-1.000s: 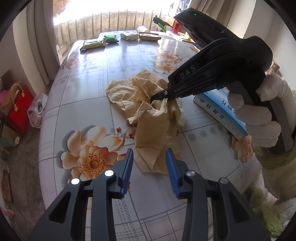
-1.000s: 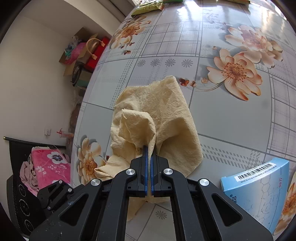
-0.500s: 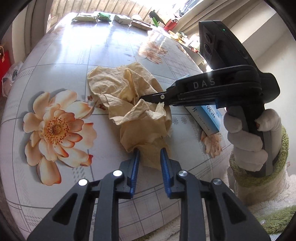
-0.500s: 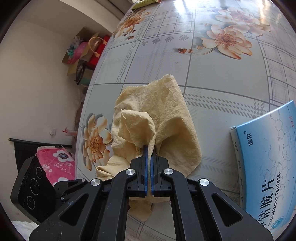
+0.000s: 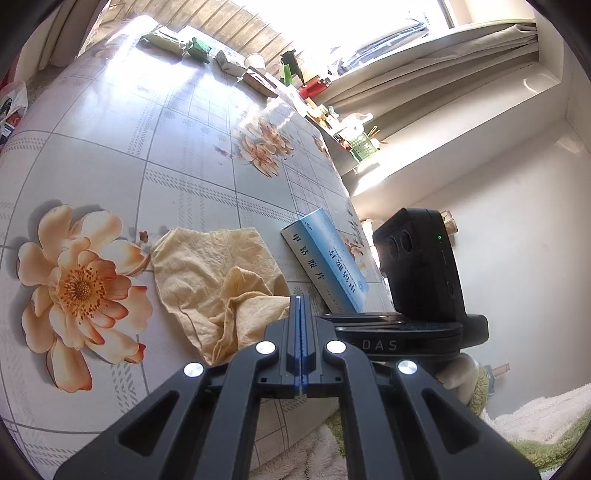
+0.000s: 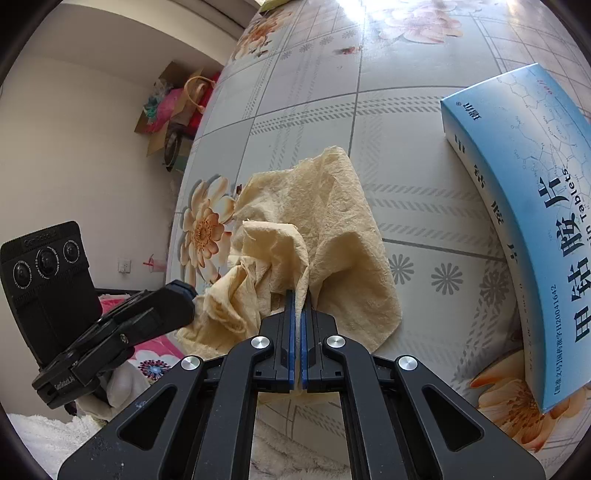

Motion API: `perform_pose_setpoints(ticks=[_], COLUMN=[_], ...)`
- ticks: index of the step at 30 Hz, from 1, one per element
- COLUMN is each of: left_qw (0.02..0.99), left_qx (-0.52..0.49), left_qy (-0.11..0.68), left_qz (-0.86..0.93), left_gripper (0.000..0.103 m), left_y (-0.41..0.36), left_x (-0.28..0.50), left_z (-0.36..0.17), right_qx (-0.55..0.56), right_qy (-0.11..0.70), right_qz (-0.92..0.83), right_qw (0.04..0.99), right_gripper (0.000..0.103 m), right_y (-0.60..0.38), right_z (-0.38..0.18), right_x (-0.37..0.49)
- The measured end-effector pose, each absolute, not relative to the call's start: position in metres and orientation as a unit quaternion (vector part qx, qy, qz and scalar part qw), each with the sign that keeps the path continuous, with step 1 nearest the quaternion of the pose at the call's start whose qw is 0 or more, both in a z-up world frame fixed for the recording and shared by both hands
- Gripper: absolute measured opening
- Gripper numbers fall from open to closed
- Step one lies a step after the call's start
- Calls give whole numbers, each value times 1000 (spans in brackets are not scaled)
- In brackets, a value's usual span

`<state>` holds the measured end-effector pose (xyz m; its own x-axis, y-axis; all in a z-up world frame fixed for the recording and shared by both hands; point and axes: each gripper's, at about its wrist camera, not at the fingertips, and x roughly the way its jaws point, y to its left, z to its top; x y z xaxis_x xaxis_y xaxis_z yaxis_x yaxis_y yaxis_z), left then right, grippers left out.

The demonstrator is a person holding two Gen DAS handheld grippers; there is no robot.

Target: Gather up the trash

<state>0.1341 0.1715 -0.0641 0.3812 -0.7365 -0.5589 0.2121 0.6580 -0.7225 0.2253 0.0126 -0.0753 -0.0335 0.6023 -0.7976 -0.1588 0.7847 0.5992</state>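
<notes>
**Two hand-held grippers at a crumpled tissue on a floral tabletop**

The tissue (image 5: 218,291), pale yellow and creased, lies near the close edge of the tabletop (image 5: 184,155), between a printed orange flower (image 5: 79,291) and a blue tablet box (image 5: 325,266). Part of it is flat on the surface; the near part is bunched into raised folds.

Left hand-held gripper (image 5: 300,301): its blue pads meet with no gap visible between them. The jaws have just been closing. The tip lies over the tissue's near edge, beside the box's near end; in the right wrist view the tip (image 6: 181,295) sits against the bunched left side of the tissue. Whether a fold is pinched between the pads cannot be told from either view.

Right hand-held gripper (image 6: 297,295): jaws pressed together on a raised fold of the tissue (image 6: 314,236), which stands up between and ahead of the pads. In the left wrist view its black body (image 5: 406,332) lies just right of the left gripper.

The box (image 6: 524,206) rests flat on the tabletop, just beside the tissue and apart from it. Small packets (image 5: 166,38) and a cup (image 5: 255,61) line the far edge below a bright window (image 5: 332,26).
</notes>
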Motion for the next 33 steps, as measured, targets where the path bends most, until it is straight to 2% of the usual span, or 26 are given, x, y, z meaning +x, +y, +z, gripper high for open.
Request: perform_pose_setpoints(ticks=[5, 7, 9, 10, 16, 18, 20, 22, 26, 30, 33], left_qw=[779, 779, 776, 776, 778, 779, 781, 781, 784, 784, 780], left_qx=[-271, -259, -256, -255, -249, -245, -242, -239, -230, -230, -239], left_qy=[498, 510, 519, 522, 524, 524, 524, 525, 527, 528, 531], left_qz=[-268, -257, -250, -247, -243, -242, -240, -238, -234, -230, -231], left_gripper=[0, 0, 0, 0, 0, 0, 1, 1, 1, 1, 1], left_y=[165, 160, 159, 159, 158, 158, 156, 155, 149, 150, 152], left_x=[152, 153, 154, 155, 157, 156, 155, 155, 157, 157, 158], left_z=[-88, -96, -101, -102, -105, -105, -104, -103, -103, -102, -104], right_qx=[179, 172, 156, 149, 163, 157, 154, 167, 164, 114, 79], right_qy=[657, 654, 638, 626, 604, 620, 617, 622, 596, 547, 550], right_qz=[287, 289, 281, 275, 250, 224, 212, 215, 249, 301, 312], right_qw=[674, 678, 700, 714, 739, 735, 742, 734, 746, 773, 770], right_gripper=[3, 12, 40, 46, 49, 48, 37, 2, 0, 0, 0], right_y=[7, 3, -3, -8, -26, -26, -25, -30, -22, 3, 21], right_z=[-75, -69, -56, -49, -39, -51, -55, -60, -49, -23, -28], right_x=[218, 215, 212, 212, 226, 231, 232, 224, 213, 200, 197])
